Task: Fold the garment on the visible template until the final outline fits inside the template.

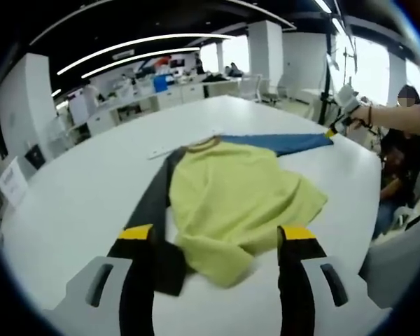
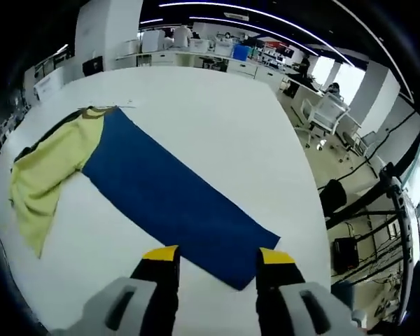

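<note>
A garment lies spread on the white table (image 1: 77, 196). Its body is yellow-green (image 1: 238, 196), with a dark grey sleeve (image 1: 150, 203) on the left and a long blue sleeve (image 1: 287, 143) reaching right. My left gripper (image 1: 217, 234) is open, and the yellow hem lies between its jaws. In the right gripper view the blue sleeve (image 2: 168, 196) runs diagonally from the yellow body (image 2: 45, 175) down to my right gripper (image 2: 217, 255). That gripper is open, with the sleeve's end corner between its jaws. A person's hand holds the right gripper (image 1: 344, 101) just past the sleeve's tip.
A pale strip (image 1: 169, 148) lies on the table beside the collar. The table's right edge (image 2: 304, 210) drops to chairs and stands. Office desks (image 1: 168, 94) line the back. A seated person (image 1: 406, 147) is beyond the table's right side.
</note>
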`<control>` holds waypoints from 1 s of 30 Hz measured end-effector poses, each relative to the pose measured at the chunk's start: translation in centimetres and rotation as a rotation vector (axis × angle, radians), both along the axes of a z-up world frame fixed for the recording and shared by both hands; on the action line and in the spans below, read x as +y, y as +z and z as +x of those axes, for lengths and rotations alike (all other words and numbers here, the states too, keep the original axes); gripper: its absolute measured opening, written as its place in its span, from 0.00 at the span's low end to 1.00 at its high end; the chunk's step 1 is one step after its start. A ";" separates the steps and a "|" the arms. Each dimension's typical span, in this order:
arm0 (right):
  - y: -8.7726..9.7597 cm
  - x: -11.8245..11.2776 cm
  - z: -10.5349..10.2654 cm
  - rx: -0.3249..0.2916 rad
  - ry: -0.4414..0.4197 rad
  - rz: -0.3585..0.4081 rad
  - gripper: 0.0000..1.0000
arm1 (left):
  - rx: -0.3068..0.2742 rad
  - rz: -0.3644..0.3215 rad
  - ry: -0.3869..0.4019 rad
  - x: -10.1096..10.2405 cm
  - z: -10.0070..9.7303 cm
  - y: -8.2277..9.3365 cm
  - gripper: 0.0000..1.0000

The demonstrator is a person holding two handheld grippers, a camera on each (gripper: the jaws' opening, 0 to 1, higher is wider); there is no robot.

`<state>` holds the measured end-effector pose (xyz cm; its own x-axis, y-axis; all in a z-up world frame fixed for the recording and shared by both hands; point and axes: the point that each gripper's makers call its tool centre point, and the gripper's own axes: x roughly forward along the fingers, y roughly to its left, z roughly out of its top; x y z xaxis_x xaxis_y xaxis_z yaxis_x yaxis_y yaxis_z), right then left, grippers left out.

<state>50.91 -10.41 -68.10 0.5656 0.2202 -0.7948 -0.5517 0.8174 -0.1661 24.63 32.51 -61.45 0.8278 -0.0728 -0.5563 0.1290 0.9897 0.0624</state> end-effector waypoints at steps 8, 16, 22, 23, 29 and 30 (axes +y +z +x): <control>0.9 6.0 -5.1 0.035 0.138 0.070 0.45 | 0.035 0.018 -0.009 0.2 -0.9 -1.8 0.60; 0.8 11.2 -9.4 0.068 0.276 0.119 0.47 | 0.058 -0.021 0.025 0.5 -1.5 -3.6 0.55; 0.1 14.1 -12.0 0.101 0.339 0.144 0.47 | 0.086 -0.054 0.060 0.5 -2.2 -4.8 0.53; -0.1 14.7 -12.5 0.113 0.345 0.159 0.47 | 0.095 -0.071 0.076 0.5 -2.4 -5.0 0.52; -0.8 17.2 -14.9 0.131 0.402 0.169 0.47 | 0.086 -0.115 0.145 1.3 -2.5 -5.5 0.46; -1.2 17.6 -15.5 0.138 0.414 0.163 0.47 | 0.094 -0.121 0.154 1.5 -2.6 -5.7 0.46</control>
